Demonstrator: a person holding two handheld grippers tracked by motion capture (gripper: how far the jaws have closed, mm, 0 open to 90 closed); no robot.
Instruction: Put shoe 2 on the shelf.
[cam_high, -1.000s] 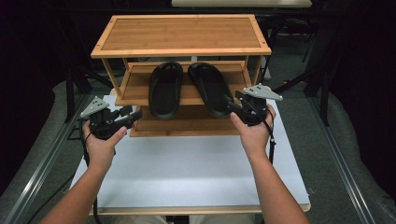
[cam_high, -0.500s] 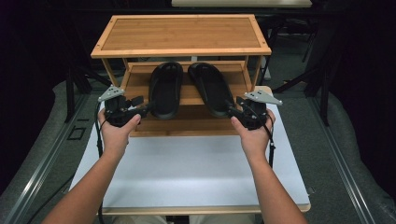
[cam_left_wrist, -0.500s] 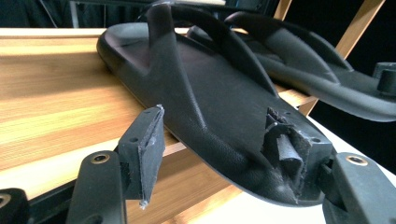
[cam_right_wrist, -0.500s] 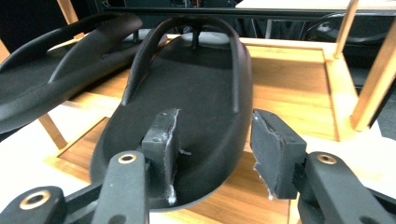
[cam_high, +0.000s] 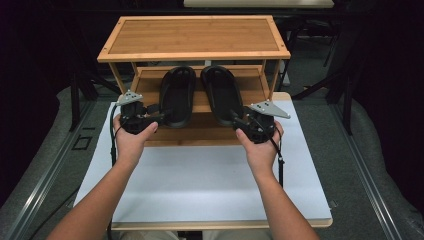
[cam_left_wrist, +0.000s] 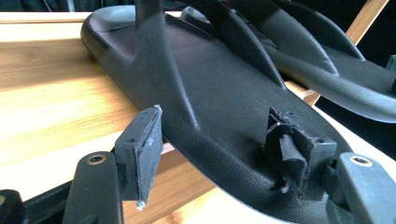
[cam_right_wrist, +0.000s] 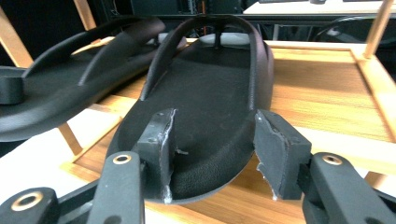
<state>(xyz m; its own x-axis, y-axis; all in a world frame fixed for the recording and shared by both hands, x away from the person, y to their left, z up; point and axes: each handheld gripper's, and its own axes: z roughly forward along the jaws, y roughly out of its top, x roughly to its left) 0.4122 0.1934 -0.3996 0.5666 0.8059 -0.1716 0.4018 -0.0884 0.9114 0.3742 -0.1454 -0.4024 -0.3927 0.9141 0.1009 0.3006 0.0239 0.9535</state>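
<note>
Two black rubber sandals on the lower shelf of the bamboo rack

Left tongs and right tongs, both having just opened wide, straddle the heels of left sandal and right sandal; long axes point away.

Left gripper, right gripper: fingers spread wide.

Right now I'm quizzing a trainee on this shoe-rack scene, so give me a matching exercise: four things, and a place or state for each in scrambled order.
1. left sandal
2. right sandal
3. top shelf
4. table

a. white, under the rack
b. bare wood
c. heel at the left gripper
d. heel at the right gripper

Pairs: 1-c, 2-d, 3-b, 4-a
</note>
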